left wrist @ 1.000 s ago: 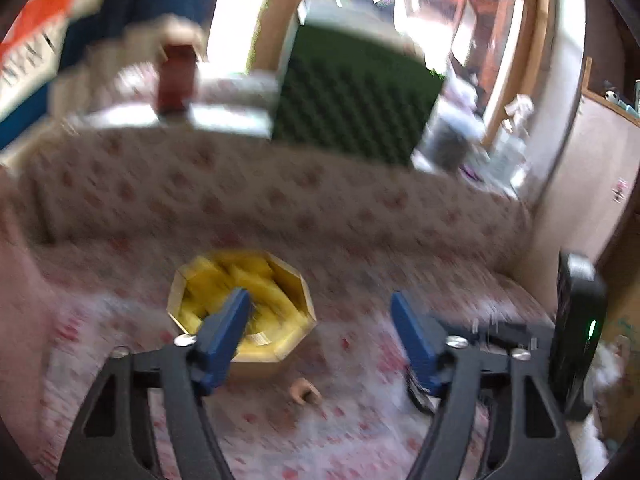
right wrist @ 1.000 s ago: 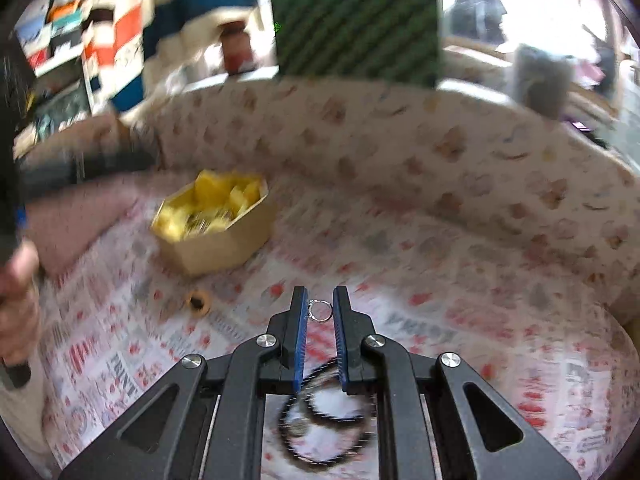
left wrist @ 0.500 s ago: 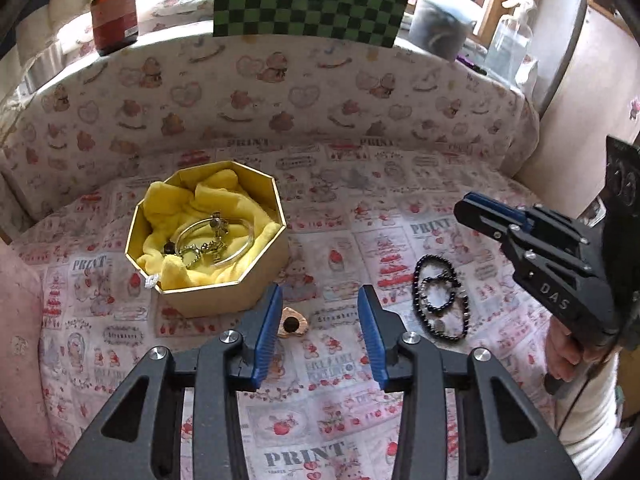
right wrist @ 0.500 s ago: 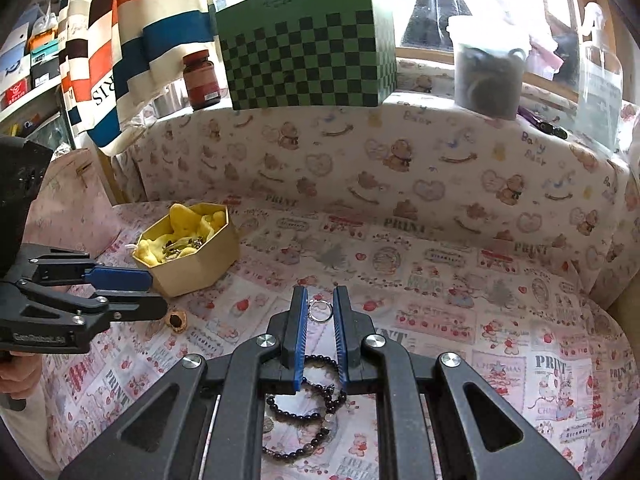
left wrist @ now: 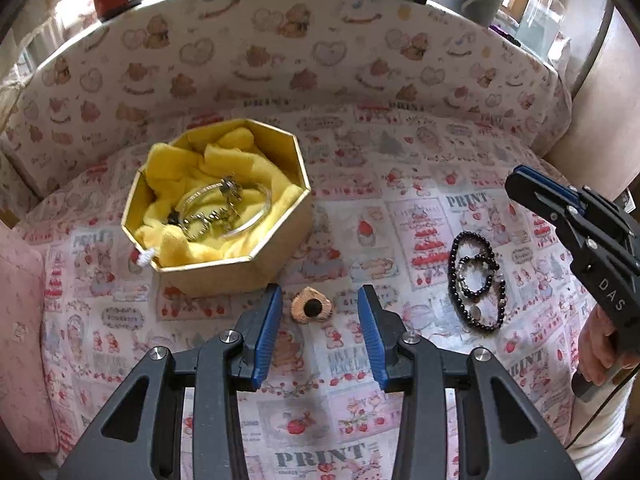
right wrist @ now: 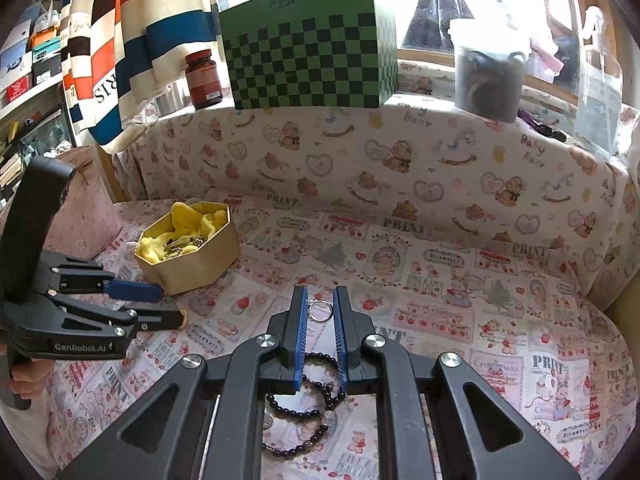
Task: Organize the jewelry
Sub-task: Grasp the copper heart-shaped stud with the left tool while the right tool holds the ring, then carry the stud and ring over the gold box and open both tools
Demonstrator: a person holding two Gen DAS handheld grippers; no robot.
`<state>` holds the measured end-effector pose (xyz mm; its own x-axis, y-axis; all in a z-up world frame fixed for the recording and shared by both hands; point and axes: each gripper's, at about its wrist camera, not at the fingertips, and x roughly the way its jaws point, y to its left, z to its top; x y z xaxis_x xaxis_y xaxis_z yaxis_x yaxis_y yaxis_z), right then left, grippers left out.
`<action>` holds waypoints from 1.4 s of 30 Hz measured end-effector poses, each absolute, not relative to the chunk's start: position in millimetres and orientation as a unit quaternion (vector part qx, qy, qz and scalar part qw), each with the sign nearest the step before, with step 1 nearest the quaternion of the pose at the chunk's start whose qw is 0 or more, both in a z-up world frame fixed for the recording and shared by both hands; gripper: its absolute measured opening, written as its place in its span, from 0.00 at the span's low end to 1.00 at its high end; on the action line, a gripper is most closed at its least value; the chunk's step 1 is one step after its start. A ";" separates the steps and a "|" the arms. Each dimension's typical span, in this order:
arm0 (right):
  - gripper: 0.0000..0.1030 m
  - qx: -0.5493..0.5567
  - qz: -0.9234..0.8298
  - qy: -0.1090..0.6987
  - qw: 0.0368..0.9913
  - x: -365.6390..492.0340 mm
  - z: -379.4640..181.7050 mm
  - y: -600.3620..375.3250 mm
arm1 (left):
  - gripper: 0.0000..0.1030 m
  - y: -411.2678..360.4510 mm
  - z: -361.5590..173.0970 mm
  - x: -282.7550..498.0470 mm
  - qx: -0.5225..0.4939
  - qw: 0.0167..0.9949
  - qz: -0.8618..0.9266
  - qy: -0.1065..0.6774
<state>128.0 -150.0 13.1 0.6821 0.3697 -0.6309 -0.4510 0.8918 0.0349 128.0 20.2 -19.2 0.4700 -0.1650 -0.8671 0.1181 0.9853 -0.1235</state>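
the right gripper pinches a thin silver metal ring at its blue ribbed fingertips, jaws narrowed onto it, gripping at the very tip probably because the ring is so small. it hangs above the black beaded bracelets, which lie coiled on the printed cloth. the gold octagonal cardboard box, at ten o'clock in the right wrist view, sits open with crumpled yellow fabric lining that cushions a slim bangle and chain already inside; the ring likely belongs there. the left gripper holds nothing, jaws wide, straddling a small ridged copper-coloured earring with a dark centre at twelve o'clock, just beside the box.
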 end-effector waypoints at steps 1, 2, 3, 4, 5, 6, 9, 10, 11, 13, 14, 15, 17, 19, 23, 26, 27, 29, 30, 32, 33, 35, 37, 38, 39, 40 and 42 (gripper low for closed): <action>0.13 -0.061 0.224 0.331 0.915 128.1 13.3 -150.5 | 0.36 19.3 -20.3 128.3 -0.024 0.856 -0.084 0.510; 0.13 -0.060 0.224 0.331 0.915 128.2 13.6 -151.3 | 0.36 18.2 -21.5 128.6 -0.021 0.854 -0.083 0.513; 0.13 -0.059 0.224 0.331 0.915 128.4 13.8 -151.8 | 0.34 16.8 -23.1 129.4 -0.017 0.853 -0.081 0.516; 0.13 -0.058 0.223 0.331 0.915 128.3 14.1 -152.0 | 0.32 15.9 -25.1 130.3 -0.014 0.851 -0.077 0.520; 0.13 -0.058 0.223 0.330 0.915 128.3 14.3 -152.4 | 0.32 15.5 -26.9 131.6 -0.013 0.849 -0.075 0.523; 0.13 -0.058 0.224 0.330 0.915 128.1 14.6 -152.3 | 0.31 15.5 -28.7 132.5 -0.013 0.848 -0.074 0.525; 0.13 -0.057 0.226 0.329 0.915 127.2 15.3 -152.2 | 0.30 15.6 -31.8 134.2 -0.008 0.846 -0.068 0.528; 0.13 -0.058 0.227 0.328 0.915 126.8 15.6 -152.2 | 0.29 15.7 -32.5 134.6 -0.006 0.846 -0.064 0.529; 0.13 -0.058 0.227 0.328 0.915 126.3 15.8 -152.2 | 0.29 16.0 -33.3 135.2 -0.005 0.846 -0.062 0.530; 0.13 -0.057 0.227 0.327 0.916 125.6 16.6 -152.4 | 0.27 17.2 -34.8 136.3 -0.003 0.845 -0.056 0.531; 0.13 -0.056 0.227 0.326 0.916 125.7 16.8 -152.7 | 0.26 17.8 -35.4 136.7 -0.003 0.845 -0.054 0.532; 0.13 -0.056 0.227 0.326 0.916 125.5 17.1 -152.9 | 0.25 18.0 -35.8 136.8 -0.001 0.846 -0.053 0.531; 0.13 -0.055 0.227 0.325 0.917 124.6 17.8 -153.4 | 0.24 17.1 -36.9 138.2 0.001 0.846 -0.051 0.531; 0.13 -0.054 0.227 0.323 0.917 124.2 18.6 -153.9 | 0.24 17.1 -37.2 137.7 0.003 0.846 -0.051 0.531; 0.13 -0.051 0.226 0.324 0.917 124.3 19.4 -154.8 | 0.21 17.1 -36.4 137.3 0.004 0.850 -0.048 0.525; 0.13 -0.052 0.223 0.329 0.916 126.0 17.3 -153.8 | 0.21 19.3 -26.3 132.5 -0.012 0.864 -0.057 0.500; 0.13 -0.052 0.223 0.329 0.916 126.1 17.0 -153.6 | 0.21 20.9 -22.0 130.2 -0.018 0.871 -0.059 0.488; 0.13 -0.051 0.223 0.329 0.916 126.3 17.3 -153.9 | 0.21 24.0 -11.7 124.9 -0.031 0.884 -0.065 0.462; 0.13 -0.050 0.223 0.327 0.917 126.3 17.4 -154.1 | 0.21 26.6 -6.8 122.8 -0.040 0.890 -0.067 0.449; 0.13 -0.049 0.223 0.323 0.918 125.4 17.8 -154.2 | 0.21 31.6 2.5 118.7 -0.056 0.901 -0.068 0.424; 0.13 -0.050 0.223 0.322 0.919 125.0 17.9 -154.3 | 0.21 34.7 7.1 116.5 -0.064 0.907 -0.068 0.411; 0.13 -0.049 0.221 0.318 0.921 124.2 18.0 -154.1 | 0.21 39.7 15.5 110.9 -0.078 0.918 -0.064 0.383; 0.13 -0.051 0.217 0.313 0.923 123.5 17.7 -153.1 | 0.21 45.8 23.7 108.0 -0.081 0.930 -0.053 0.354; 0.13 -0.051 0.216 0.311 0.924 123.0 17.6 -152.6 | 0.21 47.3 27.4 105.3 -0.083 0.936 -0.050 0.338; 0.13 -0.052 0.215 0.310 0.925 122.5 16.9 -151.6 | 0.21 49.6 31.0 102.9 -0.085 0.941 -0.047 0.323; 0.13 -0.055 0.214 0.310 0.925 122.1 15.7 -149.9 | 0.21 51.2 33.5 101.0 -0.088 0.945 -0.046 0.312; 0.13 -0.060 0.213 0.309 0.925 120.5 14.9 -147.6 | 0.21 54.6 35.8 98.5 -0.093 0.951 -0.045 0.293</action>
<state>120.5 -147.6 14.9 0.7190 0.3565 -0.5966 -0.4307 0.9023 0.0201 98.5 54.6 35.8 0.8246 -0.1389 -0.5483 0.0303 0.9788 -0.2024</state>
